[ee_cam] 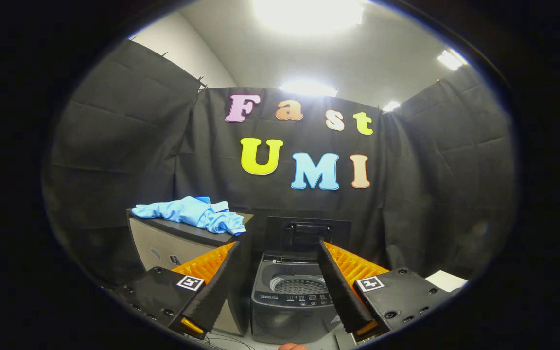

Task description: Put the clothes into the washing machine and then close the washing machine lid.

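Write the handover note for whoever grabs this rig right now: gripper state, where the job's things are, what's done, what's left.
Hand-held gripper: open, holding nothing, fingers spread apart, pointed at the washing machine.
Light blue clothes: bunched on top of the cabinet just left of the machine, beyond the left finger, untouched.
Washing machine: between the fingers and ahead of them, lid standing up open, drum visible with no clothes seen inside.
Done: nothing yet.
Left: grasp the clothes, drop them into the drum, then close the lid.

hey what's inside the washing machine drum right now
The washing machine has its lid raised; the visible drum part holds no clothes. The open claw covers the rest. The blue shirt lies on the cabinet.
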Demonstrator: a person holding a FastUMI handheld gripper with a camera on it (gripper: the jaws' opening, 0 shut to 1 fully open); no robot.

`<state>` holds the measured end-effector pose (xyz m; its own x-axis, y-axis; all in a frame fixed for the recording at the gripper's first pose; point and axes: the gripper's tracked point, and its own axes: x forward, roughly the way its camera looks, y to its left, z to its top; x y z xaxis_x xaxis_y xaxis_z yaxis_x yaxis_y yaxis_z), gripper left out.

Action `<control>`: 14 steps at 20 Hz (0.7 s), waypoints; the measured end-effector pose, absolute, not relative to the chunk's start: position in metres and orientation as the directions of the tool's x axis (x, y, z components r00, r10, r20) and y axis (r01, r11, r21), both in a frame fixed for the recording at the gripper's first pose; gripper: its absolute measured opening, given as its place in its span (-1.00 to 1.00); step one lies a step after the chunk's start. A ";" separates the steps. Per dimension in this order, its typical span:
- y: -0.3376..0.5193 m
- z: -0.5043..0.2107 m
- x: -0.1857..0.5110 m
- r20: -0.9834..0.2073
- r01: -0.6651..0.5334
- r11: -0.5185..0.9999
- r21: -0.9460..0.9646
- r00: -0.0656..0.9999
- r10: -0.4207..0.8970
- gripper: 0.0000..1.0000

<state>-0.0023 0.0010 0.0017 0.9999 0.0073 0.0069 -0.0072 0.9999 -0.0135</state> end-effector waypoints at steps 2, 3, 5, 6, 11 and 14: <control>0.003 0.002 -0.003 0.009 -0.010 1.000 -0.018 1.000 0.010 0.95; 0.003 0.001 -0.003 0.009 -0.010 1.000 -0.020 1.000 0.010 0.96; 0.003 0.000 -0.002 0.006 -0.010 1.000 -0.019 1.000 0.010 0.96; 0.004 0.000 -0.002 0.001 -0.011 1.000 -0.013 1.000 0.011 0.96; 0.005 0.003 0.000 0.006 -0.007 1.000 -0.012 1.000 0.008 0.96; 0.007 0.004 0.001 0.004 -0.006 1.000 -0.011 1.000 0.006 0.96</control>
